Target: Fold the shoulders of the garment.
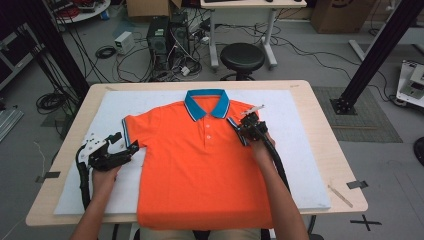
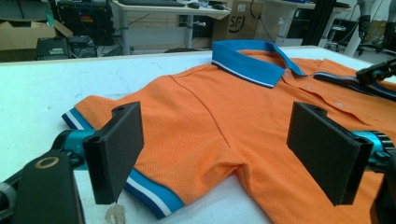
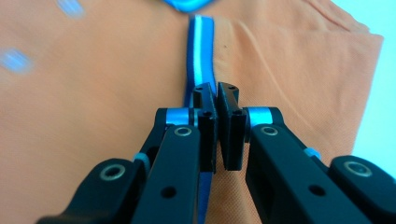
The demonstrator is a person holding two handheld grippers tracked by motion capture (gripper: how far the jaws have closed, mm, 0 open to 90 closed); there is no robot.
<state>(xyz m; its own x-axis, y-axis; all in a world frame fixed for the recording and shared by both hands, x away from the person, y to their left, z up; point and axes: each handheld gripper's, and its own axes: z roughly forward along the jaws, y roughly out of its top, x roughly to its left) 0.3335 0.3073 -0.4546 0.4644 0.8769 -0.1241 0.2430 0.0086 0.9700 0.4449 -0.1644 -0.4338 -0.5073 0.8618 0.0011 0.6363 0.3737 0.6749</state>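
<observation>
An orange polo shirt (image 1: 200, 165) (image 2: 224, 107) (image 3: 93, 116) with a blue collar (image 1: 206, 102) lies flat, front up, on a white mat (image 1: 300, 150). Its sleeve on the right side is folded inward, so the blue-and-white cuff (image 1: 233, 125) (image 3: 200, 46) rests on the chest. My right gripper (image 1: 246, 125) (image 3: 217, 100) is shut on that cuff, pointing down at it. My left gripper (image 1: 126, 141) (image 2: 222, 154) stands open just off the other sleeve, whose striped cuff (image 2: 154, 198) lies below its pads (image 2: 116, 149), apart from them.
The mat covers most of a wooden table (image 1: 320, 100). A black stool (image 1: 242, 56) stands behind the far edge, beside a computer tower (image 1: 160, 37) and loose cables on the floor. Black frame posts (image 1: 380, 50) rise at both sides.
</observation>
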